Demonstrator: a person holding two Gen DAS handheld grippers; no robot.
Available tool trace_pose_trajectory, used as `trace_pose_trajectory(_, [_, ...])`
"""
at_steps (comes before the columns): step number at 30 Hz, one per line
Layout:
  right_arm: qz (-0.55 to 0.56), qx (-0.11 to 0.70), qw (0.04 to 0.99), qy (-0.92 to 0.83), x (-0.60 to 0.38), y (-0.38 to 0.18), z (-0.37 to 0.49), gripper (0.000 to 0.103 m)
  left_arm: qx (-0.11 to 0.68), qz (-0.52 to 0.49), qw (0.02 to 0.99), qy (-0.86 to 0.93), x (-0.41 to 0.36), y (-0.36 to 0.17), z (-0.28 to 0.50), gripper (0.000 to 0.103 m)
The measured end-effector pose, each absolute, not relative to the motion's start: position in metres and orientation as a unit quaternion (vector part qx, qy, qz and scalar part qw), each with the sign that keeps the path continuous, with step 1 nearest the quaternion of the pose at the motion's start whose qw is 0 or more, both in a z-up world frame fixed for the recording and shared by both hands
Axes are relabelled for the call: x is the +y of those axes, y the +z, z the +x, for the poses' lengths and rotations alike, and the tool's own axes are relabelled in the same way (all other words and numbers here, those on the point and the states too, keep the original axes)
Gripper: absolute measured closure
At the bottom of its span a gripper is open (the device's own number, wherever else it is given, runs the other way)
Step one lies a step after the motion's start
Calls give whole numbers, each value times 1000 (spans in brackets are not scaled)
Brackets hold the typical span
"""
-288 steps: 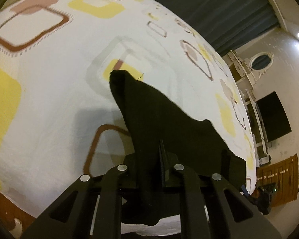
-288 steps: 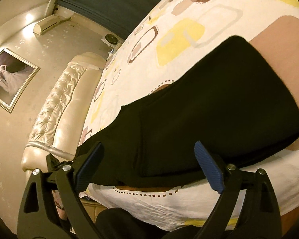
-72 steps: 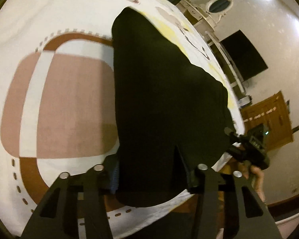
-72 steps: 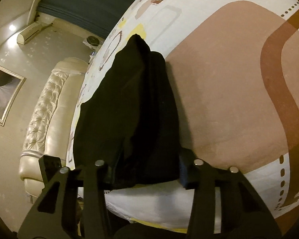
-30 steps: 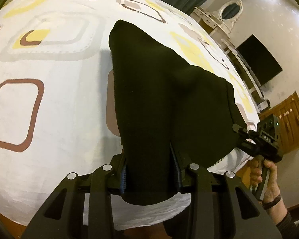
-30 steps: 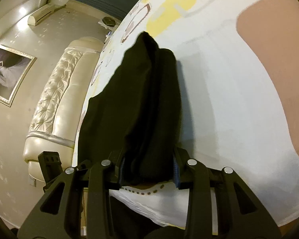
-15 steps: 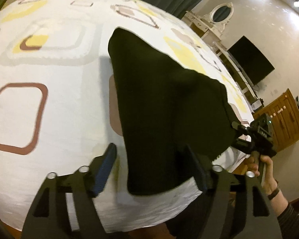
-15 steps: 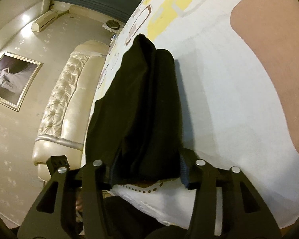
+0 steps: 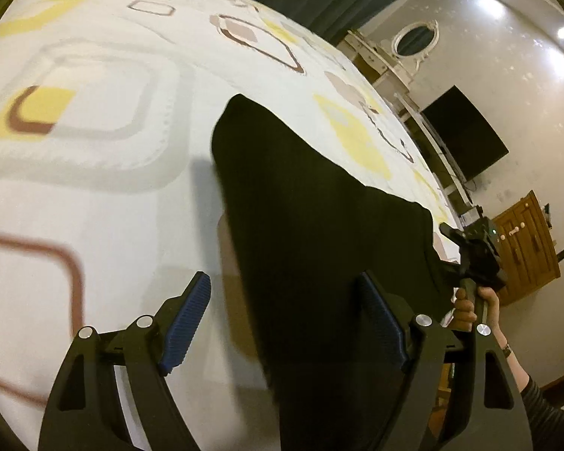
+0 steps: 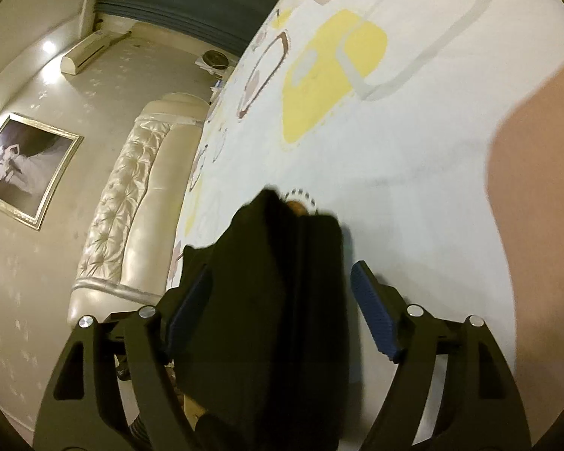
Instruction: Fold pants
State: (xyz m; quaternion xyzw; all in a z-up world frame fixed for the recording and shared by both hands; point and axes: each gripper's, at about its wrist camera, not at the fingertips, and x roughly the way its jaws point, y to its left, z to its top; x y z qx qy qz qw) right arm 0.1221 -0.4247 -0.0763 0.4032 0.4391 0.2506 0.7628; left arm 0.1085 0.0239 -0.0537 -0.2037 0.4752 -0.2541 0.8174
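Observation:
The black pants lie folded on the bed near its front edge; they also show in the right wrist view. My left gripper is open, its blue pads on either side of the near end of the pants without pinching it. My right gripper is open too, its pads standing off both sides of the other end. The right gripper also shows at the far right of the left wrist view, held in a hand.
The bed sheet is white with yellow and brown squares. A tufted cream headboard stands at the left in the right wrist view. A dresser with a dark screen and a wooden cabinet stand beyond the bed.
Both grippers have opened and let go of the pants, which now rest on the bed. Both have drawn back slightly.

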Motion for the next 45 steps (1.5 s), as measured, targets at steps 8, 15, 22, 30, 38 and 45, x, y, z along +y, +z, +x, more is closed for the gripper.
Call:
trace_pose_trajectory(8, [384, 464, 748, 278, -409, -83, 166, 26, 510, -211, 785, -282, 9, -73, 157, 23])
trace_pose_trajectory(15, [357, 476, 749, 293, -401, -91, 172, 63, 509, -211, 787, -278, 12, -79, 163, 53])
trace_pose_trajectory(22, [343, 448, 772, 293, -393, -80, 163, 69, 491, -154, 818, -256, 3, -63, 158, 73])
trace_pose_trajectory(30, [323, 424, 792, 299, -385, -61, 171, 71, 482, -109, 836, -237, -3, -49, 169, 75])
trace_pose_trajectory(38, [337, 404, 796, 298, -373, -55, 210, 71, 474, -111, 849, -207, 7, -39, 209, 75])
trace_pose_trajectory(45, [334, 400, 799, 298, -358, -48, 253, 71, 478, -108, 854, -178, 16, -42, 246, 75])
